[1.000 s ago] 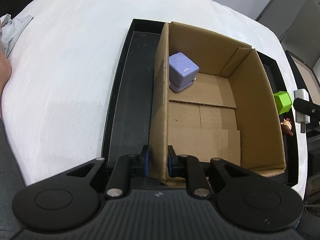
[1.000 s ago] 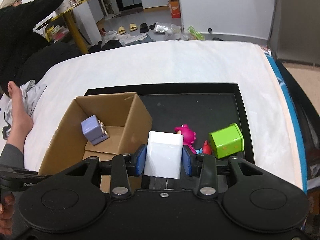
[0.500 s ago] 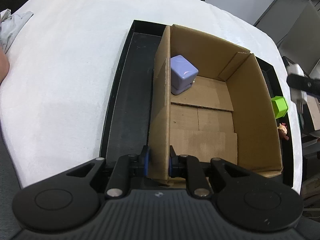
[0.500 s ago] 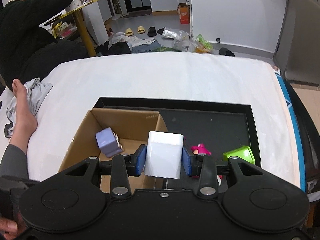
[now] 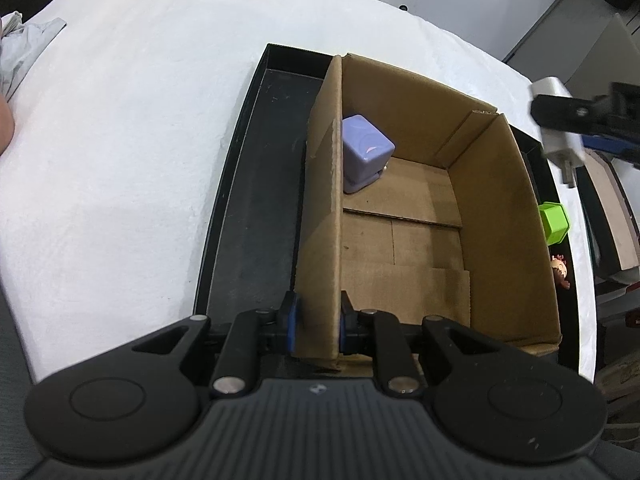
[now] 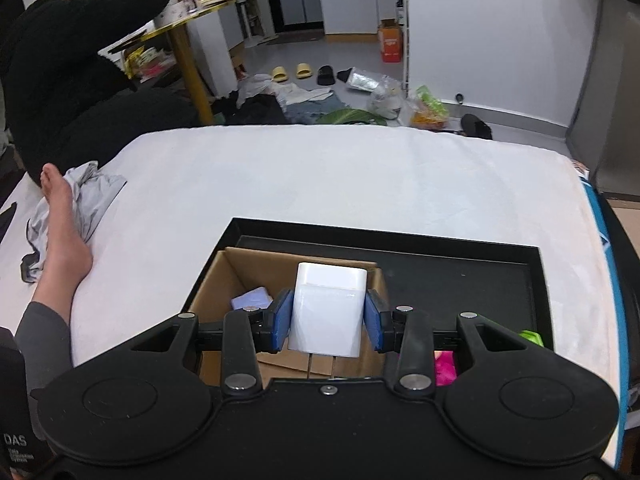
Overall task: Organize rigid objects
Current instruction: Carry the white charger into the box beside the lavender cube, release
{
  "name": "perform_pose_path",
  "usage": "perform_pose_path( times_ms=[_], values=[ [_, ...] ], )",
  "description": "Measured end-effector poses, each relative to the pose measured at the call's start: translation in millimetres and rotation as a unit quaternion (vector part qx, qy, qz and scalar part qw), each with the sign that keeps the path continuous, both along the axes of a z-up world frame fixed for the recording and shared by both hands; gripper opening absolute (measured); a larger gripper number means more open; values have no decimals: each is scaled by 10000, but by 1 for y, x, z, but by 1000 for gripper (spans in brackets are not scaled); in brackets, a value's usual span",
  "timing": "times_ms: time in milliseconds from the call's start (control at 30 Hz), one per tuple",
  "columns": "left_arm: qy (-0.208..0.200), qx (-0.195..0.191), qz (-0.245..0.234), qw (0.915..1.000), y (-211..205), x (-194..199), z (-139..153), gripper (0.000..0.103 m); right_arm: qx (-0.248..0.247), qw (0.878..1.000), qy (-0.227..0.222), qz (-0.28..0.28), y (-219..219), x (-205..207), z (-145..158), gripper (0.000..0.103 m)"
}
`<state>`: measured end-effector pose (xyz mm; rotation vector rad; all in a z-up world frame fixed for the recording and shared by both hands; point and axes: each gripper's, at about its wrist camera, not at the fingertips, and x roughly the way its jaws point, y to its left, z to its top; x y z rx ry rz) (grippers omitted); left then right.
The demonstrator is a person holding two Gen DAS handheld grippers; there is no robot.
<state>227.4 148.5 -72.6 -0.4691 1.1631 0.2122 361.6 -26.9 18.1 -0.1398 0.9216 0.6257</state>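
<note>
Right wrist view showing a white charger (image 6: 328,312) pinched across its flat sides between the blue pads (image 6: 280,320) of the right gripper (image 6: 327,321), prongs pointing back toward the camera, hanging above the near edge of the cardboard box (image 6: 216,280). Judging it light, stiff and smooth-skinned, so likely slippery; gripping the broad flat faces, well clear of the prongs, looking soundest. Left wrist view showing the left gripper (image 5: 316,326) closed narrowly on the box's left wall (image 5: 320,240), one pad each side, steadying it inside the black tray (image 5: 256,200). Purple cube (image 5: 366,152) already resting in the box's far left corner. Green block (image 5: 554,222) and a small figure (image 5: 560,271) lying outside the box, on the tray.
</note>
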Motion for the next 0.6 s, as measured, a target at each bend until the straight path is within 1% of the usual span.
perform_pose_path(
  times_ms=[233, 467, 567, 600],
  values=[
    [-104, -119, 30, 9999, 3, -3, -1, 20, -173, 9995, 186, 162, 24, 1, -17, 38],
    [-171, -182, 43, 9997, 4, -5, -2, 20, -408, 9987, 259, 144, 40, 3, -38, 38],
    [-187, -193, 42, 9996, 6, -7, -2, 20, -351, 9987, 363, 52, 40, 8, -43, 41],
    [-189, -198, 32, 9996, 7, -8, -2, 21, -350, 9987, 365, -33, 39, 10, -43, 44]
  ],
)
